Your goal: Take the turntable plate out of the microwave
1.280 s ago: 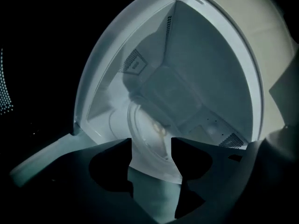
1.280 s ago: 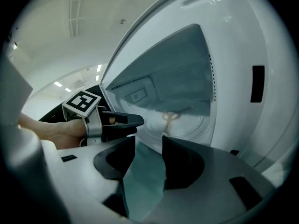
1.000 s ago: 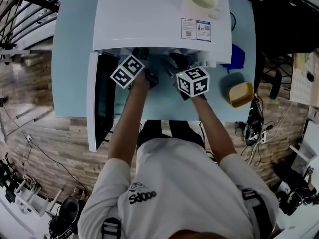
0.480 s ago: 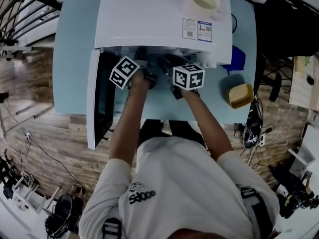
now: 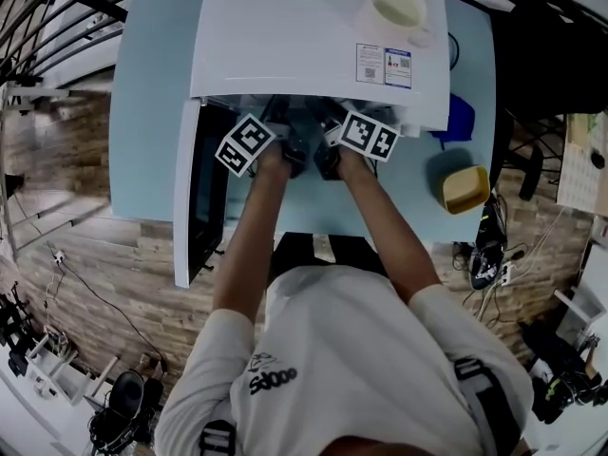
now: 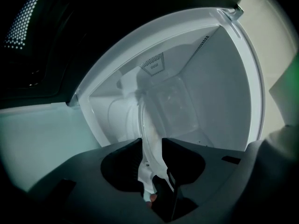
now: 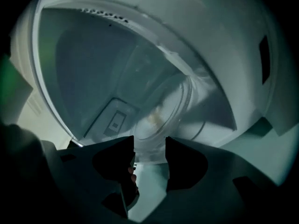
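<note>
A: The left gripper (image 6: 152, 146) is closing its jaws on the near rim of the plate (image 6: 145, 125). The right gripper (image 7: 150, 146) is opening, with the rim loose between its jaws.

B: The plate sits inside the microwave (image 5: 285, 46). I'd judge glass stiff, heavy, slick and breakable, so grip both rim sides.

A: Since a second ago the right gripper rolled and pushed inward; the left stayed.

The clear, round glass turntable plate (image 7: 161, 118) lies inside the white microwave (image 5: 285, 36), low centre in both gripper views. The microwave's door (image 5: 190, 198) stands open at centre left in the head view.
</note>
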`<action>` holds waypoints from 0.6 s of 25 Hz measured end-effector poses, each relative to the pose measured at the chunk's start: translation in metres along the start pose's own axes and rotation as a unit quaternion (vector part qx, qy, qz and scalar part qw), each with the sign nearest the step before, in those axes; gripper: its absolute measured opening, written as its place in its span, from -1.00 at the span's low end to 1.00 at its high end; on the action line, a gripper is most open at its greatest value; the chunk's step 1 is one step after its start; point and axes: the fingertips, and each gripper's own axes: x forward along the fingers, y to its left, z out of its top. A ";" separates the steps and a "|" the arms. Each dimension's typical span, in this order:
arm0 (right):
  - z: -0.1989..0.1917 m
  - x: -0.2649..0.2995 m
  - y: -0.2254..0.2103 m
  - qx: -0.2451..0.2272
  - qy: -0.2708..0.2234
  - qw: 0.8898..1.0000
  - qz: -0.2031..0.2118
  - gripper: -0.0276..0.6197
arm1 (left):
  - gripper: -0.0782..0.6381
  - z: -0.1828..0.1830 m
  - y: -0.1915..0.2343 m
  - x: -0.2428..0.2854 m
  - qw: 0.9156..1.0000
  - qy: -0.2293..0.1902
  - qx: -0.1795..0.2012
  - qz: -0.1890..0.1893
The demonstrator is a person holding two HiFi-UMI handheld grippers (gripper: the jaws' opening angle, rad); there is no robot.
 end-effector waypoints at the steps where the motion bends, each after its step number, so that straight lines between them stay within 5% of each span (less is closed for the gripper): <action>1: 0.001 0.000 -0.001 0.020 -0.011 1.000 -0.002 -0.33 | -0.41 0.000 0.000 0.000 1.000 0.001 0.002 0.001; 8: 0.008 0.002 -0.005 0.107 -0.066 0.992 0.001 -0.39 | -0.42 0.004 -0.004 -0.001 1.000 0.002 0.004 -0.009; 11: 0.006 0.006 -0.010 0.163 -0.072 0.984 0.012 -0.76 | -0.46 0.005 -0.003 -0.002 1.000 0.001 0.007 -0.010; 15: -0.002 0.007 -0.009 0.198 -0.059 0.978 0.035 -0.82 | -0.46 0.005 0.011 -0.005 1.000 0.000 -0.002 0.000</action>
